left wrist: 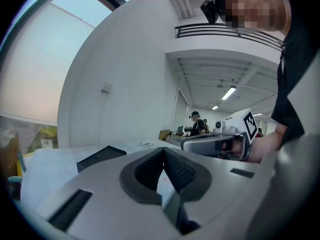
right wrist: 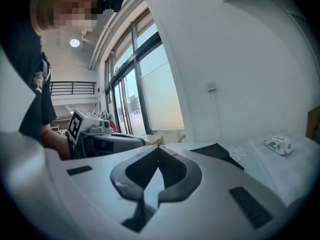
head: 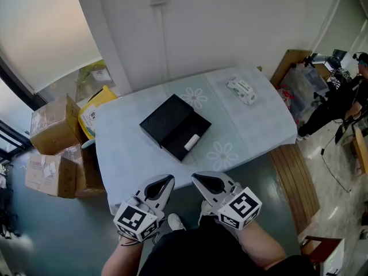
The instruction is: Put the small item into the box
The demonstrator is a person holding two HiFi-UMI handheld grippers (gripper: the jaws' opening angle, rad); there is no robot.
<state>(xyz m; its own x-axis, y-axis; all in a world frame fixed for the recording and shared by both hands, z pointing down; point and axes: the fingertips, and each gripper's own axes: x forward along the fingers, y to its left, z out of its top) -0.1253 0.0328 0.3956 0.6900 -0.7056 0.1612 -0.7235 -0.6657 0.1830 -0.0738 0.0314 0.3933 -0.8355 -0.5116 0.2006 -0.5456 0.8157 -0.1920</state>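
Note:
An open black box [head: 165, 119] lies on the table [head: 121, 154], which has a pale blue cloth. A small white item [head: 191, 142] rests inside the box's nearer half. Both grippers hover off the table's near edge, apart from the box. My left gripper [head: 168, 179] is shut with nothing in it. My right gripper [head: 195, 177] beside it is shut and empty too. In the left gripper view the closed jaw tips [left wrist: 163, 149] point toward the box [left wrist: 100, 156]. The right gripper view shows its closed tips [right wrist: 158, 147] with the box [right wrist: 217, 151] beyond.
A white packet [head: 241, 91] lies on the table's far right part, also in the right gripper view [right wrist: 278, 144]. Cardboard boxes [head: 54, 125] and a yellow bag [head: 95, 105] stand left of the table. A wooden board [head: 293, 177] and a person [head: 339, 102] are at the right.

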